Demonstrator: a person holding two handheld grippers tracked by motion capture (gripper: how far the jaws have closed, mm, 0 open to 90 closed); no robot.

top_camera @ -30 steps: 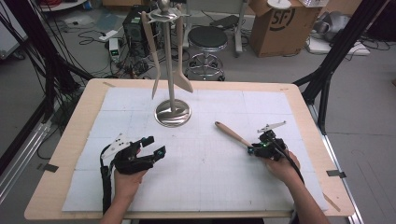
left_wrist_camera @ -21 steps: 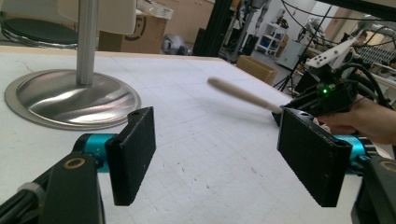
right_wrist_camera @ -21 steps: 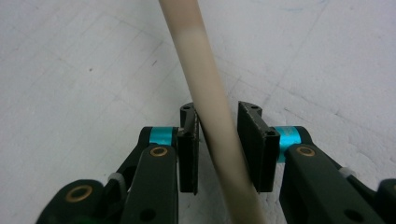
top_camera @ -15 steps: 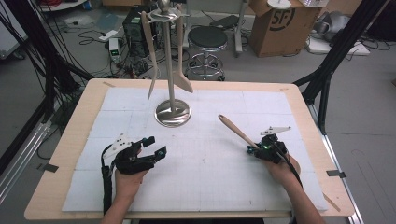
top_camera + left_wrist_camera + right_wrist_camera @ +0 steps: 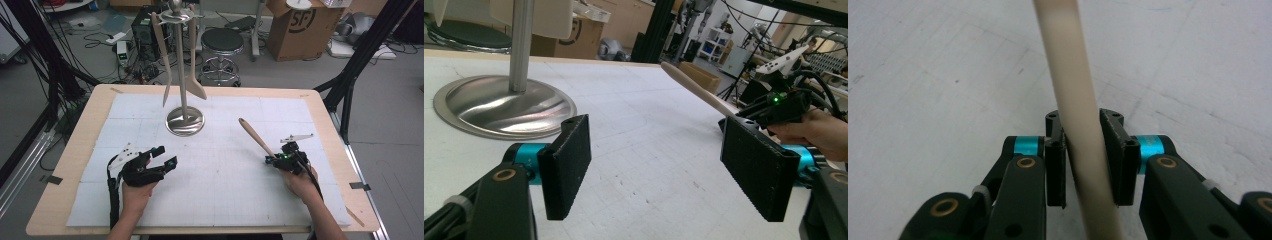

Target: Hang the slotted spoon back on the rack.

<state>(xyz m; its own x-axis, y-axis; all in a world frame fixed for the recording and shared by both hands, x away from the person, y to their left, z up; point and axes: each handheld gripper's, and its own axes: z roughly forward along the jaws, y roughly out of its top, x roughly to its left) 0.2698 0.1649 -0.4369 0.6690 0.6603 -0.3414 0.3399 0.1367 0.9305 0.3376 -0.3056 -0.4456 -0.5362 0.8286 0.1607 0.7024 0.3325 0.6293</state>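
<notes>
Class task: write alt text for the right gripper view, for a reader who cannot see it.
The right gripper clamps a pale wooden handle between its two black jaws. The handle runs up and away from the camera, above a white table mat.

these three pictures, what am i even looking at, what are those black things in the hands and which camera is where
A person sits at a table covered by a white mat and holds a hand-operated gripper in each hand; there is no robot arm.

The high view looks down from above the person's side. The other two pictures come from cameras riding on the grippers, each looking along its own two black jaws.

On the mat stands a metal utensil stand, with two pale utensils hanging from its top.

The left gripper rests near the mat with its jaws apart and nothing between them. Its own view also shows the stand's base and, farther off, the other hand.

The right gripper is shut on the handle of a wooden utensil, which sticks up and away at a slant. The right gripper view shows that handle pinched between the pads.
</notes>
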